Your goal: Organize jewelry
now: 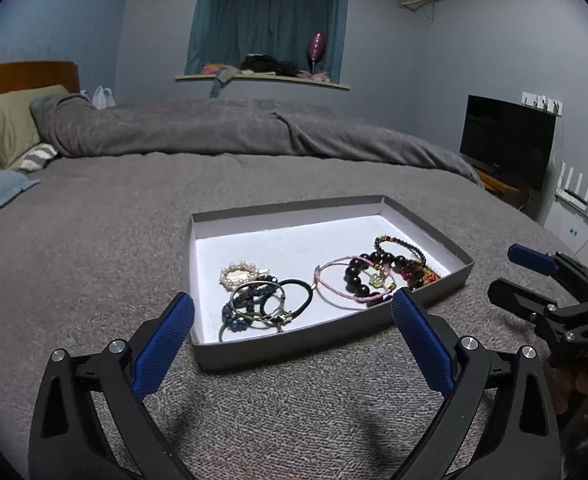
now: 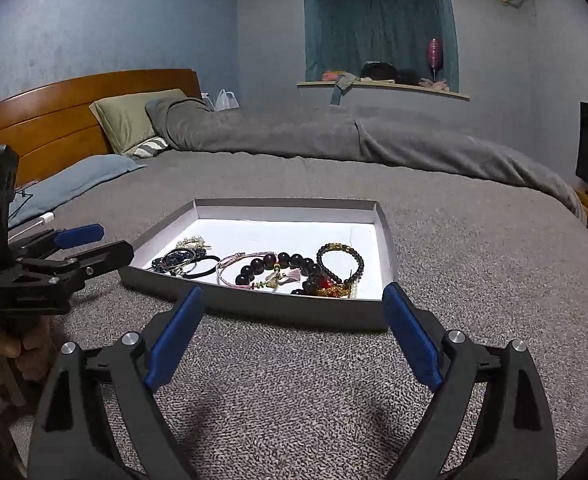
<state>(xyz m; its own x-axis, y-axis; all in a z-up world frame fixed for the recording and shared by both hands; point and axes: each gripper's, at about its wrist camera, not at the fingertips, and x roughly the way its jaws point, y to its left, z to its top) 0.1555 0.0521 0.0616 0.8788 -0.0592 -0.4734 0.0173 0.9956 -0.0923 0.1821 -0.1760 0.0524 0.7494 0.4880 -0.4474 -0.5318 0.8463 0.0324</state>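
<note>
Both the left gripper (image 1: 294,316) and the right gripper (image 2: 294,308) hover over the bed (image 1: 93,248) with fingers spread, holding nothing. The jewelry (image 1: 277,300) lies tangled in the shallow box (image 1: 426,224). Best to pick one loop at the pile's edge, pinching a single strand so neighbours don't drag along.

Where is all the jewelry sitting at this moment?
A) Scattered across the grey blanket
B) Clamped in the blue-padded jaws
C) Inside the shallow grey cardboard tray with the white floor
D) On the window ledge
C: the white pearl bracelet, the black elastic hair tie and the big dark round-bead bracelet all lie inside the shallow grey cardboard tray, while both grippers, left gripper and right gripper, gape open and hold nothing.
</note>
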